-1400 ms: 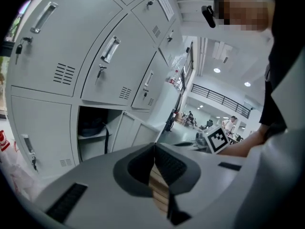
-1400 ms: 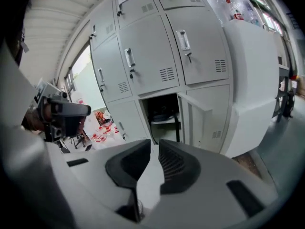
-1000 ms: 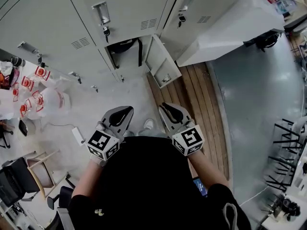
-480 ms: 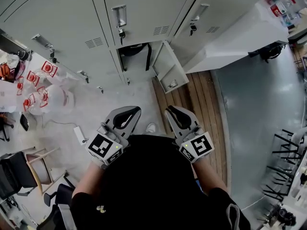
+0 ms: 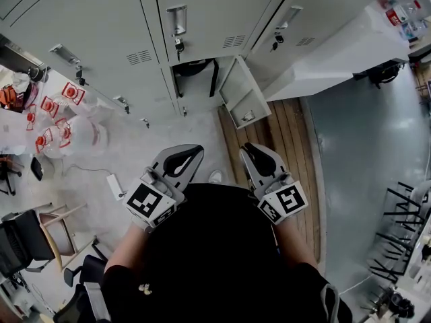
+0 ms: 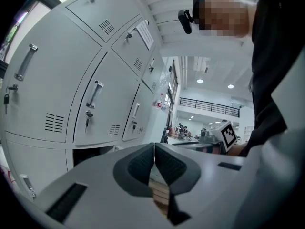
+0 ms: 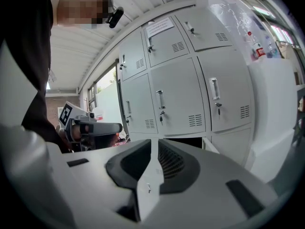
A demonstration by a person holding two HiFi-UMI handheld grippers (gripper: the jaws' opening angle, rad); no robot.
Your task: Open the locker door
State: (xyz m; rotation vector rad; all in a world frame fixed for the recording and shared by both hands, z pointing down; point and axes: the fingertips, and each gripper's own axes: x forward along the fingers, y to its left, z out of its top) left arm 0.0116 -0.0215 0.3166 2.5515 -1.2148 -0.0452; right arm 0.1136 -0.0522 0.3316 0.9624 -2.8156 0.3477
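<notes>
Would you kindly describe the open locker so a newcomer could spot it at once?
Start at the wall of grey lockers. In its bottom row, beside the wooden floor strip, one locker shows a dark inside; only its door stands open.

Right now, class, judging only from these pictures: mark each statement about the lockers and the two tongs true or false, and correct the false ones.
1. A low locker door stands open. True.
2. The left tongs grip a locker handle. False: they are shut on nothing, held apart from the lockers.
3. The right tongs are shut and empty. True.
4. No key is in sight. False: a key hangs just above the open door.
</notes>
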